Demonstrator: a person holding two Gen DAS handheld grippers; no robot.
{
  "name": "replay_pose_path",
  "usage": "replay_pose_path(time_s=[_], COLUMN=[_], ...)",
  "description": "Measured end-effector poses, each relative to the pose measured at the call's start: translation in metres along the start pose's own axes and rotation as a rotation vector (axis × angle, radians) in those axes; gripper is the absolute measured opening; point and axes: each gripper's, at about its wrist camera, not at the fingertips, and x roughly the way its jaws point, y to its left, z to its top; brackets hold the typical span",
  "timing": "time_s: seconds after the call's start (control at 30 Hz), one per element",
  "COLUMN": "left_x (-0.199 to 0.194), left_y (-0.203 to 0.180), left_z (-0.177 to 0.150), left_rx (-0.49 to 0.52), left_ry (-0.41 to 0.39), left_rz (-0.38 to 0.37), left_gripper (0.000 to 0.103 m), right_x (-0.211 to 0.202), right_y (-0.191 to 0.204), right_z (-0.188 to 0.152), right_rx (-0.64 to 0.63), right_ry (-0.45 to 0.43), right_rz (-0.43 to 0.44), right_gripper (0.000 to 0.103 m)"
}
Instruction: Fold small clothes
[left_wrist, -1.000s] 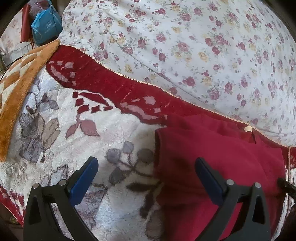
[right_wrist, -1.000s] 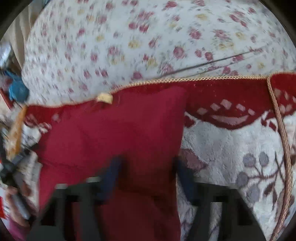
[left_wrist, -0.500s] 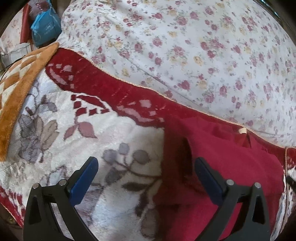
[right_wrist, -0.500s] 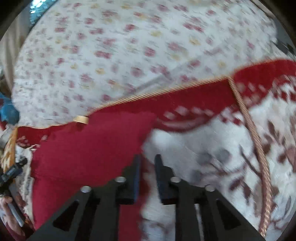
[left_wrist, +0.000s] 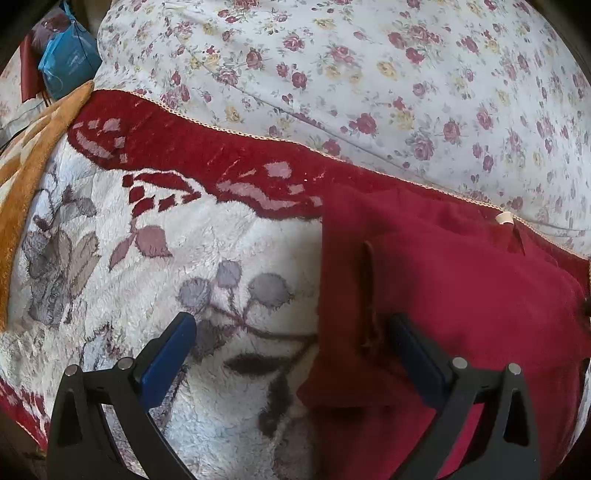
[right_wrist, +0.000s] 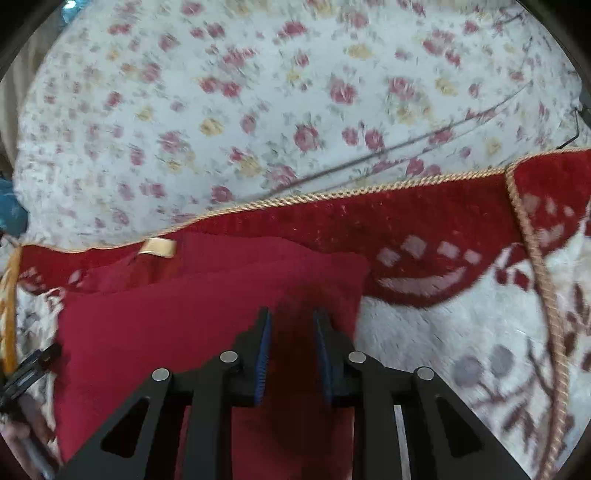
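Observation:
A small dark red garment lies on a white and red plush blanket, with a pale neck label at its far edge. My left gripper is wide open over the garment's left edge, which has a raised fold. In the right wrist view the garment is folded over, label at the back. My right gripper is nearly shut, with red cloth between its blue pads; the frame is blurred.
A floral sheet covers the bed behind the blanket. An orange blanket and a blue bag lie at the far left. A gold cord trim borders the blanket on the right.
The right gripper closed from open and carried the garment's right side over toward the middle. The left gripper stayed open while the garment's left edge rose into a fold.

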Motion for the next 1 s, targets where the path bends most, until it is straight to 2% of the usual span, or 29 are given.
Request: replay_pose_path(time_s=[0.07,0.13,0.17,0.27,0.4,0.47,0.57,0.67,0.73,0.83,0.9,1.0], left_x=[0.000,0.000,-0.001,-0.011,-0.020,-0.016,-0.001,0.002,0.002,0.003,0.003,0.001], left_y=[-0.001,-0.001,-0.001,0.001,0.001,0.000,-0.001,0.002,0.001,0.000,0.000,0.000], left_z=[0.000,0.000,0.000,0.000,0.004,0.006,0.005,0.005,0.005,0.004,0.004,0.004], left_rx=[-0.002,-0.004,-0.004,-0.013,-0.017,-0.014,-0.008,-0.016,-0.006,0.001,-0.001,-0.003], left_ry=[-0.001,-0.003,-0.004,-0.038,-0.087,-0.082,-0.032,-0.024,-0.027,-0.029,-0.028,-0.028], left_rz=[0.003,0.002,0.002,-0.003,-0.020,-0.020,-0.001,-0.013,-0.009,0.000,-0.001,0.000], left_gripper=[0.103,0.103,0.103,0.103,0.103,0.103,0.103,0.103,0.103,0.103,0.103,0.103], right_x=[-0.009,0.001,0.004,-0.013,-0.032,-0.019,0.013,0.053,0.061,0.054,0.036,0.006], right_y=[0.004,0.001,-0.002,-0.013,-0.001,0.015,0.025,0.023,0.024,0.029,0.027,0.020], right_z=[-0.016,-0.036,-0.044,-0.049,-0.032,-0.019,-0.008,-0.001,0.001,0.001,-0.006,-0.025], right_rx=[-0.067,-0.113,-0.109,-0.047,-0.057,-0.080,-0.068,-0.037,-0.053,-0.067,-0.054,-0.058], right_ry=[0.011,0.076,0.087,0.081,-0.012,-0.029,0.004,0.051,0.019,0.028,0.029,0.000], right_rz=[-0.030,-0.129,-0.139,-0.101,-0.093,-0.079,-0.062,-0.097,-0.119,-0.131,-0.096,-0.113], right_gripper=[0.032,0.032,0.036,0.038,0.040,0.040,0.040,0.040,0.040,0.040,0.040,0.048])
